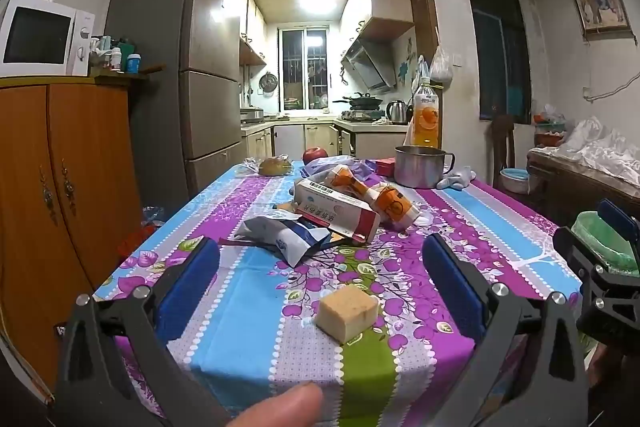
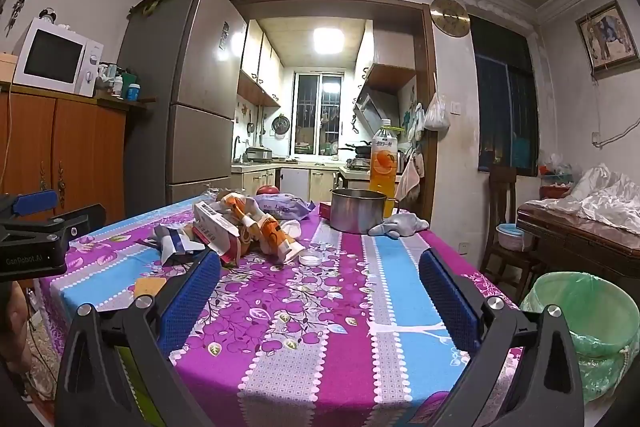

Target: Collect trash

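Above the flowered purple-and-blue tabletop (image 1: 256, 307), both spread, empty claws, left (image 1: 320, 263) and right (image 2: 320, 279), should probably approach the crumpled blue-white wrapper (image 1: 280, 235) low, then carry it to the green-lined bin (image 2: 580, 323).

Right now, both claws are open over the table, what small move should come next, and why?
Probably ease the left claw forward toward the torn blue-white wrapper: it is the nearest trash, both claws hold nothing, and the green-lined bin waits right of the table.

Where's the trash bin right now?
The green-lined trash bin stands off the table's right edge, low right in the right wrist view, just past the right gripper and below the cluttered side table.
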